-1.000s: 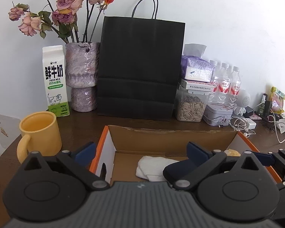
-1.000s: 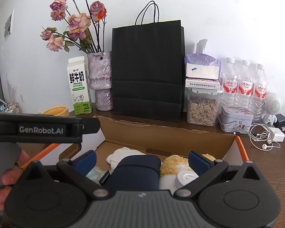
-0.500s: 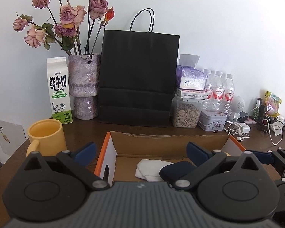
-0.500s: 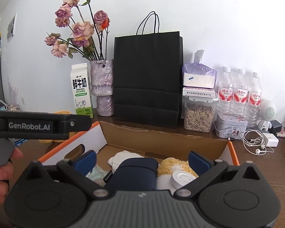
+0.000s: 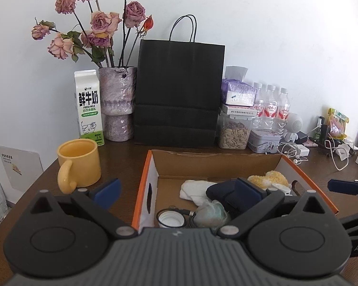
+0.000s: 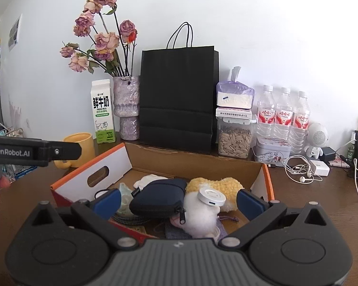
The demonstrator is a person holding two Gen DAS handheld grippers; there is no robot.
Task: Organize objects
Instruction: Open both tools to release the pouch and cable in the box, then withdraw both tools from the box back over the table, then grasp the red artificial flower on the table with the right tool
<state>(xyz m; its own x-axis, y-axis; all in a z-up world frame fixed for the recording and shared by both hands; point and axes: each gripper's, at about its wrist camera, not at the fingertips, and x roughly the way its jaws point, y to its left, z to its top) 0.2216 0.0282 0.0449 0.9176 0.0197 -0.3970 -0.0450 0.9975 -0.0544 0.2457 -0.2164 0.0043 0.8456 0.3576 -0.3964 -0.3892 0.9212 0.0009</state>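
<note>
Both grippers are held above the near edge of the cardboard box (image 6: 265,178), which stands open-topped on the wooden table (image 5: 121,157).

1. The left gripper (image 5: 179,190) is spread wide and holds nothing; it straddles the box's left wall.
2. The right gripper (image 6: 177,201) is likewise wide open and empty, poised over the box contents.
3. The contents lie loosely piled: a navy pouch (image 6: 157,199), a white round device (image 6: 211,196) resting on a yellow-and-white plush (image 6: 214,186), a white cloth (image 5: 193,188) and a bottle cap (image 5: 170,220).

The wide jaw setting is judged to suit a grasp on the bulky pouch. A yellow mug (image 5: 80,163) stands left of the box.
</note>
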